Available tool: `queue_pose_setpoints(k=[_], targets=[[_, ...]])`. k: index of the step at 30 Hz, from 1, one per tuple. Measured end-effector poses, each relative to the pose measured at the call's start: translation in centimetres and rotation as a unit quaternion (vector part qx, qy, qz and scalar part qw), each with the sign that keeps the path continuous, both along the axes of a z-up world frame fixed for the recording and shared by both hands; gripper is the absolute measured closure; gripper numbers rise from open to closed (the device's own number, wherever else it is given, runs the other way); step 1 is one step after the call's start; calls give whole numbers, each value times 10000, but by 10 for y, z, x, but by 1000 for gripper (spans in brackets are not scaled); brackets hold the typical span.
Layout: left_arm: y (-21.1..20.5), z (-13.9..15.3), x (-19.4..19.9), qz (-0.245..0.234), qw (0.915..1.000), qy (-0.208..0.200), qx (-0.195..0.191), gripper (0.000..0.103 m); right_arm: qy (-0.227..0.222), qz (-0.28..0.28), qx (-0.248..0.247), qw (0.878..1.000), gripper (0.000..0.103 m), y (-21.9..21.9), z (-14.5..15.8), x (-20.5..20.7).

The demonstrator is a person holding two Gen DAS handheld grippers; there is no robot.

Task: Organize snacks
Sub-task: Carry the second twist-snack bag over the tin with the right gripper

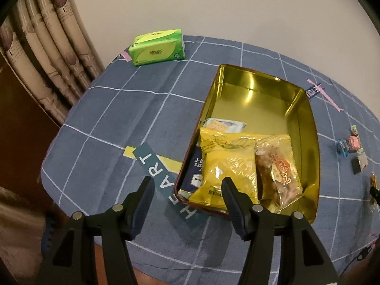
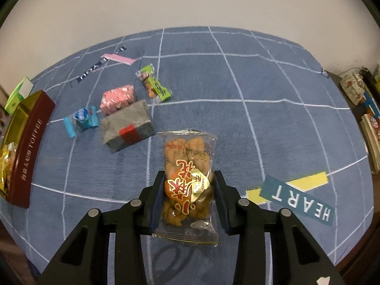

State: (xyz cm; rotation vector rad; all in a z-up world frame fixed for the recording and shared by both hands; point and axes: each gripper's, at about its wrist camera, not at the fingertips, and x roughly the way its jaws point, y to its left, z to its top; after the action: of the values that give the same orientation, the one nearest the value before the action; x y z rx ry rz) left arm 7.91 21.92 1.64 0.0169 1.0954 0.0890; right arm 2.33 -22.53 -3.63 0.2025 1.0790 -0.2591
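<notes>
The tin (image 1: pixel 308 128) is glossy gold metal inside. The snack bag (image 2: pixel 187 185) between the matt black plastic claw (image 2: pixel 188 201) is clear, shiny film. The tabletop (image 2: pixel 273 95) wears matt blue cloth.

Left gripper (image 1: pixel 187 187) agape above gold tin (image 1: pixel 311 128), yellow packet (image 1: pixel 228 166) inside

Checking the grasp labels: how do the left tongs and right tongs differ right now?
The left tongs are open and hold nothing; the right tongs are closed around a clear pack of fried dough twists. The left tongs hover at the near edge of the gold tin, over a yellow snack bag; the right tongs are over the blue tablecloth. Both are black with blue pads.
</notes>
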Motion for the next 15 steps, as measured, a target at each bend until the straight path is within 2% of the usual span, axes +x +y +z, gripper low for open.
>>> queue_pose_setpoints(k=[8, 15], targets=[[10, 3, 0, 149, 9998, -29, -132, 43, -303, 378, 174, 9987, 67, 35, 33, 6], [26, 0, -7, 430, 9988, 23, -252, 43, -359, 1057, 407, 9929, 67, 98, 47, 26]])
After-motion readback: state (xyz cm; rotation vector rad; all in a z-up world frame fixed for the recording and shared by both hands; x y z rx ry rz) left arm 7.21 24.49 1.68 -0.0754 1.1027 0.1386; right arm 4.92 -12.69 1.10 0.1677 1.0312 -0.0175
